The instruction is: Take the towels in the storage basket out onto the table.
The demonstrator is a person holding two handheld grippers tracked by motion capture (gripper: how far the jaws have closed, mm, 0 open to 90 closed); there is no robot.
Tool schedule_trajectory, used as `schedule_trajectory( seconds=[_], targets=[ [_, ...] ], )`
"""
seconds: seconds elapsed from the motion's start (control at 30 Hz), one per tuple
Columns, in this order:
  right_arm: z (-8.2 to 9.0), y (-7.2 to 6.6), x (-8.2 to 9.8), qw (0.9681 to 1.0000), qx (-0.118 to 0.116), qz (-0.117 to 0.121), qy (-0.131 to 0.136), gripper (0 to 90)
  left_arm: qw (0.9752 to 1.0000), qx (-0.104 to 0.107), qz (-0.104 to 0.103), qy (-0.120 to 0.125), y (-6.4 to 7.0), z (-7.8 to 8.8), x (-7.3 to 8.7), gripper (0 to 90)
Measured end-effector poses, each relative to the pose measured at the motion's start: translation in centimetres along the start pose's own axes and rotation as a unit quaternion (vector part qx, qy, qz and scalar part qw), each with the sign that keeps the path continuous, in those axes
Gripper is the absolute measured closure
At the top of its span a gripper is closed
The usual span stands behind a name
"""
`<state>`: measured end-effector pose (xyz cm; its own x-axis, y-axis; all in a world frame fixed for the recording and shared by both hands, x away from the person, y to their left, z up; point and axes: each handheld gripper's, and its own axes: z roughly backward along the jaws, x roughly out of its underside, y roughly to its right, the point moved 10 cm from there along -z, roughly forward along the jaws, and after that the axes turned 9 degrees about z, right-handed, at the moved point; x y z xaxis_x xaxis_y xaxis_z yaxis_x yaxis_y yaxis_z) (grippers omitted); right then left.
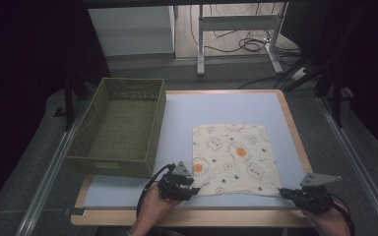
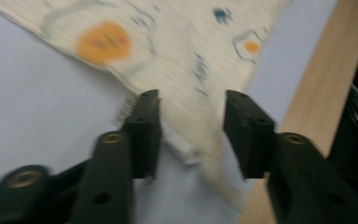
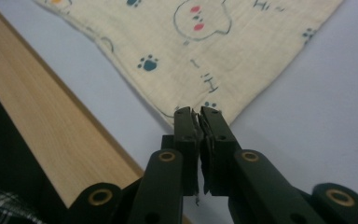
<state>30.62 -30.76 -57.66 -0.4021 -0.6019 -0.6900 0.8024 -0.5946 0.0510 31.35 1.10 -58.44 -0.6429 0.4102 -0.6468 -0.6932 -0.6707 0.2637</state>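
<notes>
A cream cloth (image 1: 234,157) printed with fried eggs and paw marks lies flat on the pale blue table top (image 1: 216,105). My left gripper (image 1: 191,188) is at the cloth's near left corner. In the left gripper view its jaws (image 2: 191,100) stand apart, with the cloth corner (image 2: 191,60) and a small white label lying loose between them. My right gripper (image 1: 281,191) is at the near right corner. In the right gripper view its jaws (image 3: 199,112) are shut, pinching the tip of the cloth (image 3: 214,51).
A green woven basket (image 1: 123,125) stands on the table's left side with nothing seen inside it. The wooden table rim (image 3: 42,116) runs close beside both grippers along the near edge. Metal table legs and cables lie on the floor beyond.
</notes>
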Motion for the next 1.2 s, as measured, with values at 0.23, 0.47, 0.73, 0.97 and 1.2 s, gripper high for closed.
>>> schedule_trajectory(
  seconds=[0.23, 0.47, 0.73, 0.97, 1.2],
  targets=[
    [-0.5, 1.9, -1.3, 0.9998, 0.017, -0.004, 0.006, 70.2, 0.9991, -0.039, 0.002, 0.018, -2.3, -0.6, -2.8, 37.8],
    [-2.4, 4.6, -3.3, 0.9992, 0.032, -0.017, 0.015, 54.5, 0.9963, -0.077, 0.012, 0.035, -5.3, -3.1, -6.5, 35.3],
    [-4.4, 6.5, -5.3, 0.998, 0.062, -0.005, 0.012, 41.4, 0.9955, -0.081, 0.027, 0.043, -8.1, -4.9, -9.2, 28.2],
    [-6.5, 8.8, -6.3, 0.9979, 0.056, -0.032, -0.004, 28.5, 0.9943, -0.093, 0.035, 0.039, -10.2, -6.4, -10.7, 24.2],
    [-7.6, 11.2, -7.8, 0.9966, 0.072, -0.041, 0.002, 28.4, 0.992, -0.113, 0.044, 0.036, -12.5, -7.1, -11.8, 23.4]
  ],
)
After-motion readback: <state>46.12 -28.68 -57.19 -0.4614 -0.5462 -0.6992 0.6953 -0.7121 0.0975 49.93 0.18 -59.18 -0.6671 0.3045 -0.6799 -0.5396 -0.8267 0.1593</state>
